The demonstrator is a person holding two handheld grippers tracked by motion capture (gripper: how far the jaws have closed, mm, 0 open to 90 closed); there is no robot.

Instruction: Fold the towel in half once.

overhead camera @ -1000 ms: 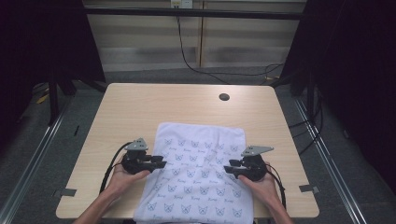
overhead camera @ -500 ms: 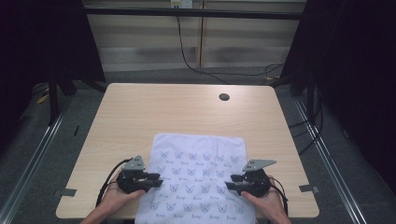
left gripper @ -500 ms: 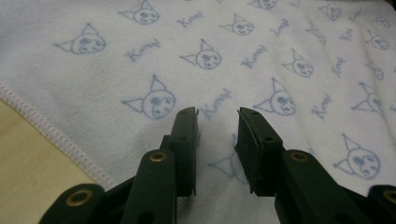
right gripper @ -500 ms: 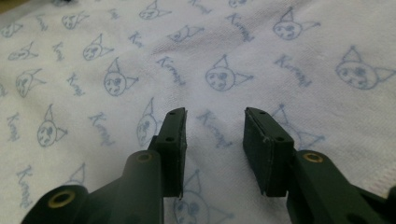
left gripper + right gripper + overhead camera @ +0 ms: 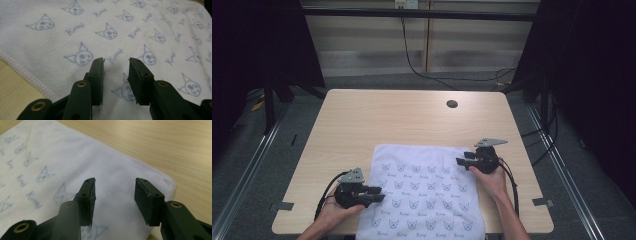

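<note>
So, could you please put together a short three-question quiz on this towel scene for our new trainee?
1. True or false: the white rectangular cloth towel with pale blue cat-face print hangs over the near edge of the light wooden table.
2. Which gripper is at the towel's far corner? A) left gripper B) right gripper
3. Fill in: the jaws of both grippers are ____.

Key:
1. True; the towel's near end runs past the table's front edge.
2. B; the right gripper view shows the stitched corner just beyond its jaws.
3. Open, with nothing between them.
</note>
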